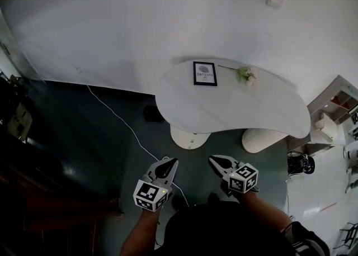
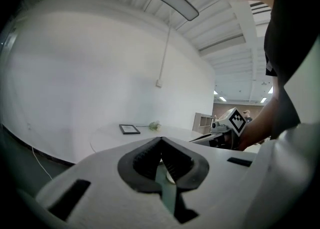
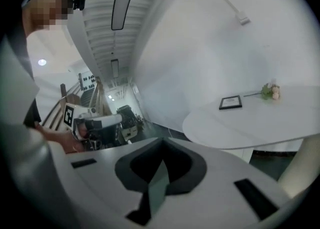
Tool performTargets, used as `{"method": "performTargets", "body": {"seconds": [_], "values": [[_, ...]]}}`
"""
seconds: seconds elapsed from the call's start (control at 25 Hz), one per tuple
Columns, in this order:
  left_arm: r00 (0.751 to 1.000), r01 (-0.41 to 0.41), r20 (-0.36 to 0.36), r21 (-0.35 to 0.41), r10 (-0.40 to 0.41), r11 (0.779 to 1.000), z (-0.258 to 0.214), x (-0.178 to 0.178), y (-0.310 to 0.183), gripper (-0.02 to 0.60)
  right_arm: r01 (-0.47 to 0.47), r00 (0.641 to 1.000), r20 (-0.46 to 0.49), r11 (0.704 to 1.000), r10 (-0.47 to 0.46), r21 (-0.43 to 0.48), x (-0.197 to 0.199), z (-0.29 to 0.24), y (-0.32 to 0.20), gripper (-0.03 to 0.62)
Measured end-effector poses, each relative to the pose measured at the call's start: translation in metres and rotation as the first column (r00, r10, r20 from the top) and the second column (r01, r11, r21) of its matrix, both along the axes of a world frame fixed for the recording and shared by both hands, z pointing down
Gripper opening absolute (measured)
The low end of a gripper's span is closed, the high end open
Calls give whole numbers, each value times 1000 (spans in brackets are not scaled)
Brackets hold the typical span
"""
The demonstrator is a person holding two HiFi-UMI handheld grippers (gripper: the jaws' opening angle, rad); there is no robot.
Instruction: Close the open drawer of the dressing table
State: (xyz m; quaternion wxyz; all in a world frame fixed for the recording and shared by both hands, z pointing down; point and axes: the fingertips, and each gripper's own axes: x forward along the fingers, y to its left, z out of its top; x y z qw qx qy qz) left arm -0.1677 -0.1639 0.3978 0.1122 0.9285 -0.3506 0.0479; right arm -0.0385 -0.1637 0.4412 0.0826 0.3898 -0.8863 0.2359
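Both tools idle, task not started by the look of it. Left tool (image 1: 169,164) and right tool (image 1: 217,162) are held low in front of the person, tips pointing to 12 o'clock at the dressing table. Each tool's own view shows the pads closed tip to tip with nothing between them: left (image 2: 160,145), right (image 3: 162,145).

The dressing table's white tabletop (image 1: 268,109) sits at 12–1 o'clock from the tools, well apart from both. On it are a picture frame (image 1: 205,73) and, at 3 o'clock of the frame, a flower (image 1: 246,75). A round foot (image 1: 189,136) shows under the near edge.

The drawer isn't visible in any view. It's probably tucked under the tabletop overhang, so I can't tell which side it opens on.

My take on doing it well:
- Step in and drop the head view until the drawer front shows.
- Keep the pads closed and push with a flat face rather than the tip.
- Push at the centre of the front, square to the slide, so it doesn't rack.
- Mind the cable (image 1: 120,121) on the floor at 10 o'clock.
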Motion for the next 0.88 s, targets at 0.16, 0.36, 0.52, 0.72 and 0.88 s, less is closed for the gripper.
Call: {"method": "performTargets", "body": {"seconds": [0.16, 0.36, 0.52, 0.72, 0.88], "values": [[1000, 22, -5, -9, -22, 1000, -17, 3, 1, 6, 8, 1000, 14, 999, -8, 32, 11, -21, -8, 5], [996, 54, 69, 32, -56, 998, -30, 27, -10, 7, 65, 995, 63, 991, -73, 119, 34, -55, -21, 5], [987, 131, 88, 40, -134, 991, -39, 59, -28, 8, 80, 983, 152, 985, -104, 154, 80, -87, -29, 5], [975, 216, 39, 65, -219, 974, -60, 117, -46, 7, 59, 985, 143, 966, -98, 253, 175, -127, -43, 5], [971, 234, 33, 77, -237, 969, -73, 168, -53, 6, 86, 983, 132, 950, -131, 299, 233, -144, -47, 3]]}}
